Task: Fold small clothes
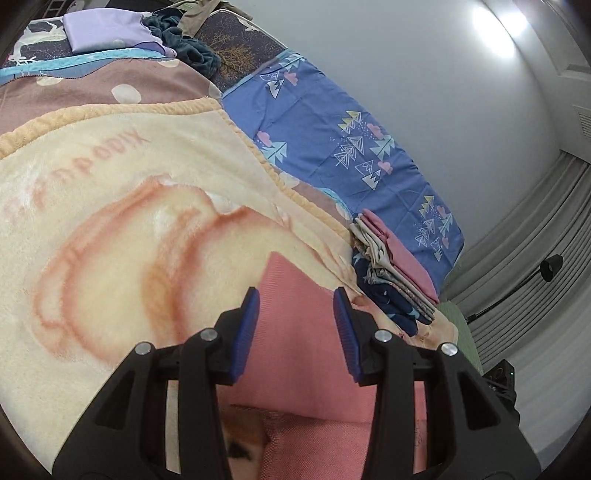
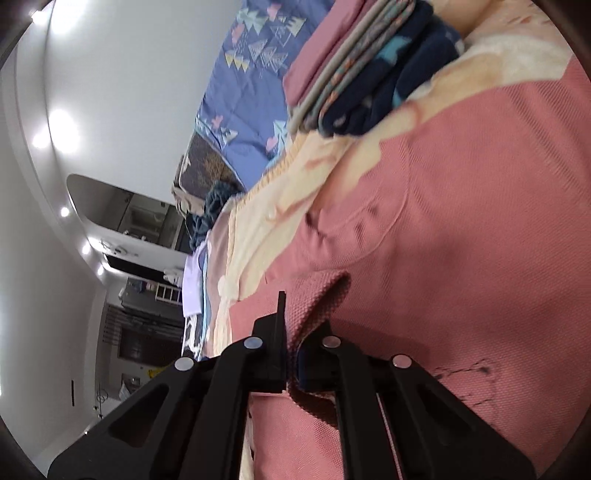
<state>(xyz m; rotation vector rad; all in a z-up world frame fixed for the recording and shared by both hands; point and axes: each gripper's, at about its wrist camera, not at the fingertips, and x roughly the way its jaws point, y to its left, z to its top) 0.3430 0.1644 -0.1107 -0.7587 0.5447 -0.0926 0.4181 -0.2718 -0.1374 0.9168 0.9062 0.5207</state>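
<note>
your right tongs [image 2: 291,354] are pinched shut on a raised fold of the pink ribbed knit garment [image 2: 461,229], which lies on the cream fleece blanket [image 1: 122,206] covering the bed. your left tongs [image 1: 297,325] hover part open above the same garment, gripping nothing; the cloth runs ahead from them. one stack of folded clothes [image 1: 395,269] sits near the bed's far edge. two tongs, one pink garment.

Two grippers: left gripper [image 1: 295,314], right gripper [image 2: 291,332]. One pink garment [image 2: 461,240] spread on one cream blanket [image 1: 110,221]. One stack of folded clothes [image 1: 395,266], layers too tight to count exactly. One blue patterned sheet [image 1: 332,129]. One folded lilac cloth [image 1: 107,31]. One crumpled teal garment [image 1: 192,48].
</note>
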